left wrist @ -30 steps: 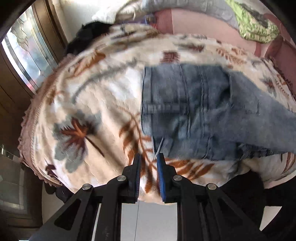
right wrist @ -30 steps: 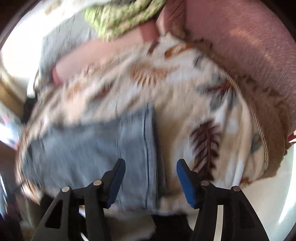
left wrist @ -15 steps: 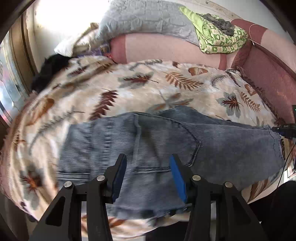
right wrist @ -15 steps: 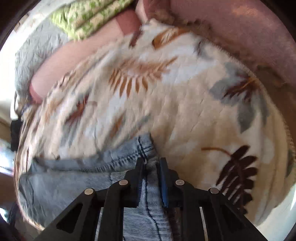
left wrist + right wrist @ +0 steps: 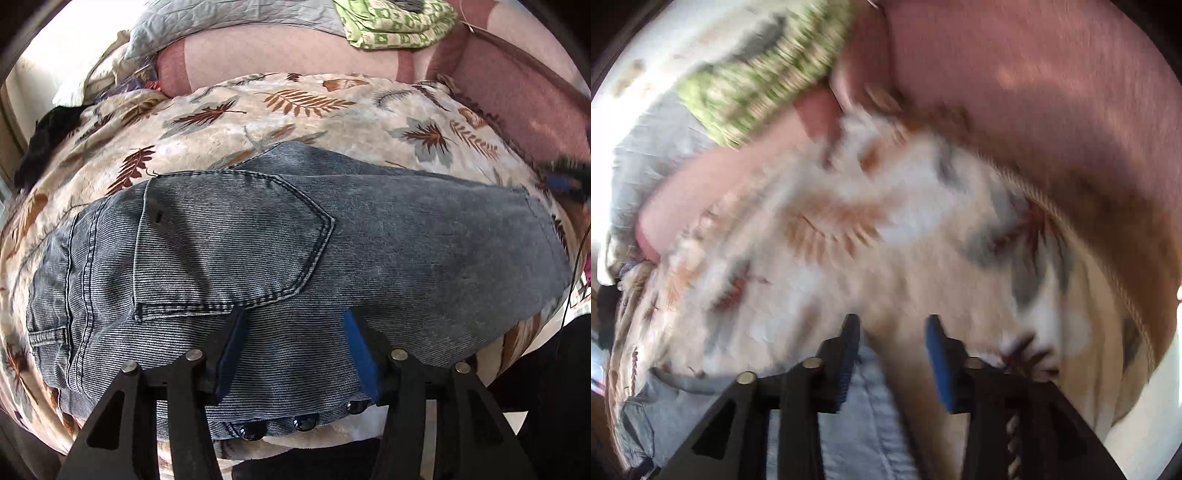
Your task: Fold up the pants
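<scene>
- Your left tongs (image 5: 291, 343) hang over the jeans (image 5: 258, 251), jaws opening, grasping nothing.
- Your right tongs (image 5: 892, 350) are also opening, empty.
- The denim looks soft, floppy and fairly heavy; pinch hems or waistband.

One pair of denim pants (image 5: 295, 240), with one back pocket (image 5: 229, 240) showing and three dark buttons (image 5: 304, 422) along the near hem. One leaf-print blanket (image 5: 332, 122) beneath. One grey pillow (image 5: 229, 22) and one green patterned cloth (image 5: 399, 26) at the far edge. Two grippers: left (image 5: 293, 339), right (image 5: 892, 350).
</scene>
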